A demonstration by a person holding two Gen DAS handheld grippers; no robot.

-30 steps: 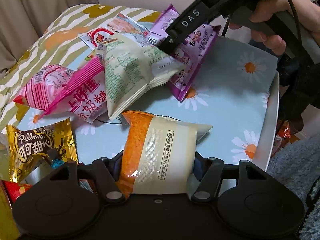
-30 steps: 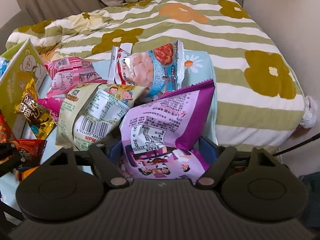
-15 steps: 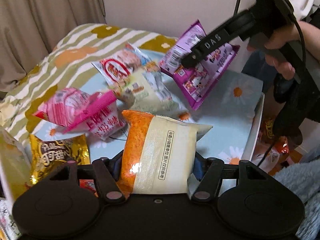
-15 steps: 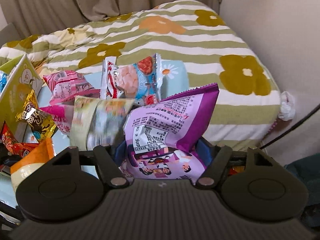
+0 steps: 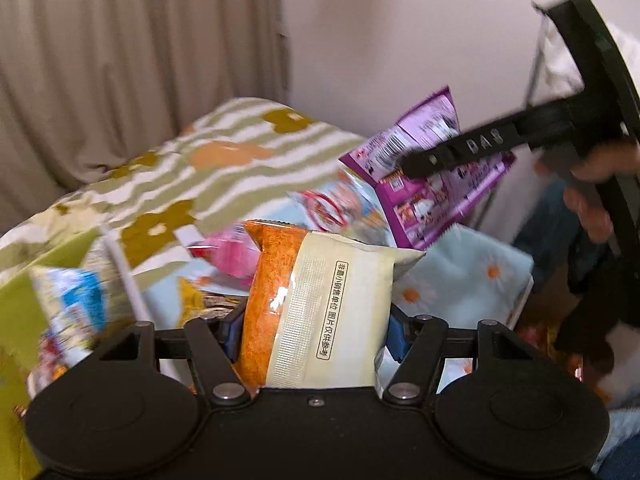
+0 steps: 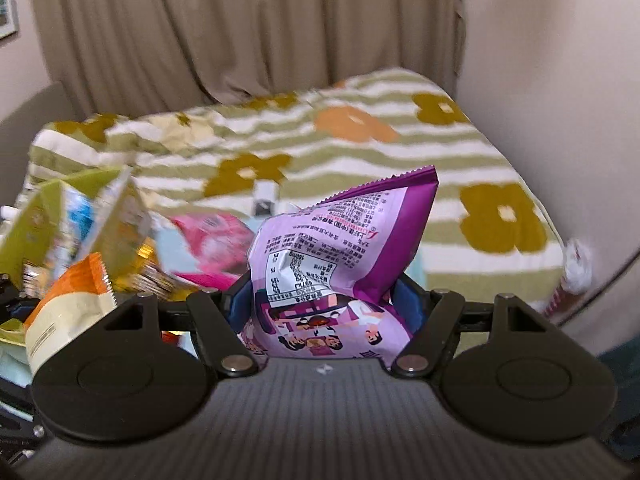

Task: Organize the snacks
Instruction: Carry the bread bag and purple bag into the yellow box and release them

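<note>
At the far left of the left wrist view stands a green box (image 5: 16,304) with a blurred blue-and-white packet (image 5: 76,300) against it. Behind them lies a striped, flowered blanket (image 5: 224,148) on the bed, before beige curtains (image 5: 132,56). In the middle, the left gripper (image 5: 312,320) has its jaws clenched on the lower part of an orange-and-cream snack bag (image 5: 316,304), which sticks up above the daisy-print cloth (image 5: 472,276) and the loose pink (image 5: 228,252) and red-and-blue (image 5: 340,208) packets lying on it. To the right, the right gripper (image 5: 412,164), held in a person's hand (image 5: 588,188), carries a purple snack bag (image 5: 432,172) in the air near the wall.

In the right wrist view, the orange-and-cream bag shows at the left edge, and the right gripper's jaws have just been closing further on the purple bag, whose bottom crumples between the blue pads (image 6: 408,304) with its serrated top pointing up.
</note>
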